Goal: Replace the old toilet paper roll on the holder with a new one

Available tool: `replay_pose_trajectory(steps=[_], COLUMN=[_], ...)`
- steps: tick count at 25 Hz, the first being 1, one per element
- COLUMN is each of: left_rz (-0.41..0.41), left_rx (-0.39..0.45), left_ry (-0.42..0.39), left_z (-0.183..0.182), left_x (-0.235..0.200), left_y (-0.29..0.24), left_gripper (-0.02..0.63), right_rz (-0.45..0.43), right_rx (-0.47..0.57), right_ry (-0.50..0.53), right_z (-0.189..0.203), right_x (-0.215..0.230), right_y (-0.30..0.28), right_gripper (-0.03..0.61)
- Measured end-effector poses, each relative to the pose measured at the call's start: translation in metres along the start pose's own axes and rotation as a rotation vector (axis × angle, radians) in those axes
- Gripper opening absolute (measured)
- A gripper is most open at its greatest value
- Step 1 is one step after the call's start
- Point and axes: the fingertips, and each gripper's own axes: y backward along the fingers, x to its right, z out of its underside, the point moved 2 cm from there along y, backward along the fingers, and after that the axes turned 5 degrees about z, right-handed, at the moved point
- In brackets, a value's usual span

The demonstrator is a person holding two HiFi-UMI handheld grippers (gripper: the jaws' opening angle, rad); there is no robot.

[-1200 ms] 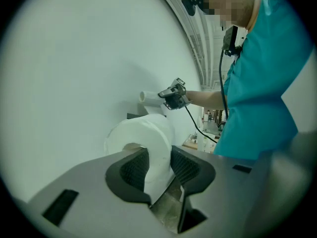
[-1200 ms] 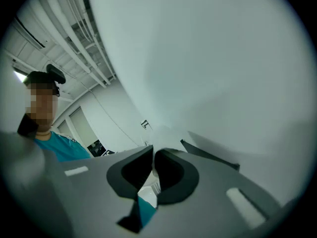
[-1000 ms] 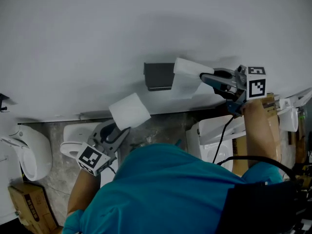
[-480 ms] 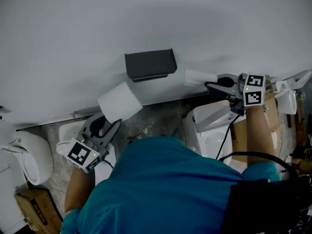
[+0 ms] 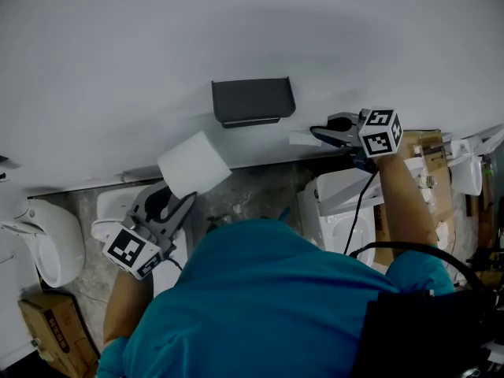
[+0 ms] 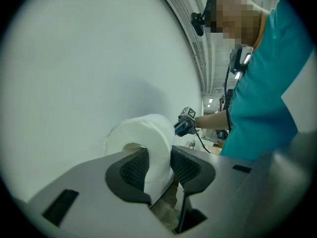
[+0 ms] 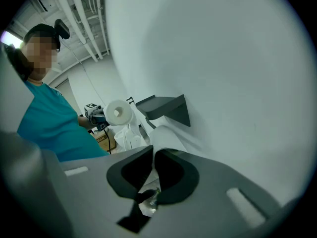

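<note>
The left gripper clamps the new toilet paper roll between half-open jaws. The right gripper is pinched tight on a white paper scrap, the dark holder just ahead of it.

The holder is hanging on the wall; the new roll is sitting lower left of it, the old paper lower right.
</note>
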Motion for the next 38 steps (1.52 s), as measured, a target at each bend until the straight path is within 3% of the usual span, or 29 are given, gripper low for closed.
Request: replay_pose_trajectory(steps=[10,16,26,38], left_rz=[-0.044,-0.025,-0.017,-0.019], left_rx=[0.001,0.016,0.03,0.042], left_ry=[0.008,0.018,0.025,0.027], left_z=[0.004,0.004,0.002,-0.001], left_x=[-0.003,-0.002,-0.002,-0.003], left_y=[0.003,0.002,0.003,0.001], left_gripper=[0.138,0.138,0.138,0.138], right_rz=[-0.057,-0.056,0.261,0.552], right_rx=[-0.072,-0.076,-0.037,-0.015], right_ry=[0.055,0.042,-0.069,-0.154], right_z=[-0.01,-0.013,-0.008,-0.009], right_x=[0.001,0.003,0.019,0.005], right_y=[-0.033,-0.05,-0.077,-0.089], right_gripper=[0.014,0.017,0.109,0.14])
